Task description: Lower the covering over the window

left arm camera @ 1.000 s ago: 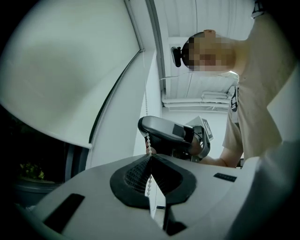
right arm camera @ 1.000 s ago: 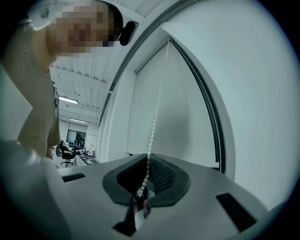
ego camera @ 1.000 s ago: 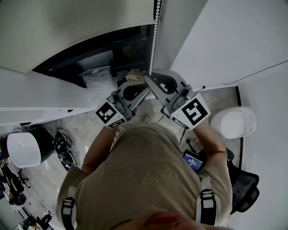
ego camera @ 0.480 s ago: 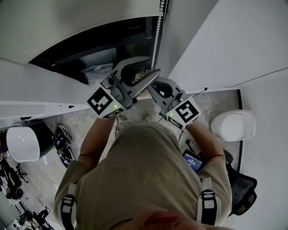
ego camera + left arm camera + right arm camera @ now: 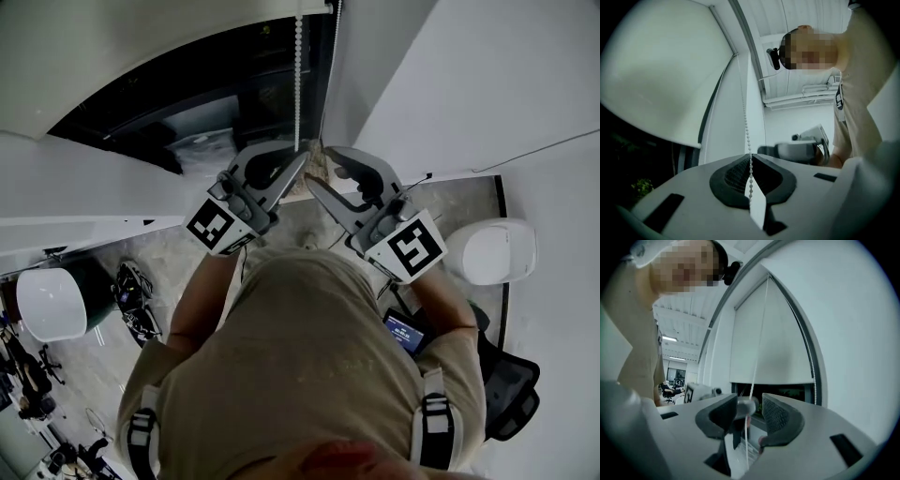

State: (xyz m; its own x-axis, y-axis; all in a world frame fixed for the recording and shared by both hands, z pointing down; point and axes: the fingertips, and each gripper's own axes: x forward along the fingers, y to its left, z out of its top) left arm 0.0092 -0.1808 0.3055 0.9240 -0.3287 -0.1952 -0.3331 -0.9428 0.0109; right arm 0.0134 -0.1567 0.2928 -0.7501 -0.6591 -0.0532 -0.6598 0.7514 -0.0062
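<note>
The white roller blind [image 5: 141, 37] covers the upper part of the dark window [image 5: 216, 98]; its lower edge shows in the right gripper view [image 5: 768, 383]. A white bead chain [image 5: 298, 75] hangs beside the frame. My left gripper [image 5: 298, 157] is shut on this chain, which runs up from its closed pads [image 5: 750, 161] along the chain [image 5: 746, 126]. My right gripper [image 5: 312, 180] sits just right of it and lower. Its jaws are opening, and a chain strand [image 5: 753, 376] passes between them without touching the pads [image 5: 776, 413]. A second strand [image 5: 813, 362] hangs by the frame.
A white wall [image 5: 450, 84] closes in on the right of the window. Down on the floor are a white round seat [image 5: 489, 253], another white seat [image 5: 47, 305], a black office chair [image 5: 514, 394] and a small lit screen [image 5: 405, 333].
The left gripper rose with its jaws apart, then closed on the chain and came slightly down. The right gripper let go of the chain and opened.
</note>
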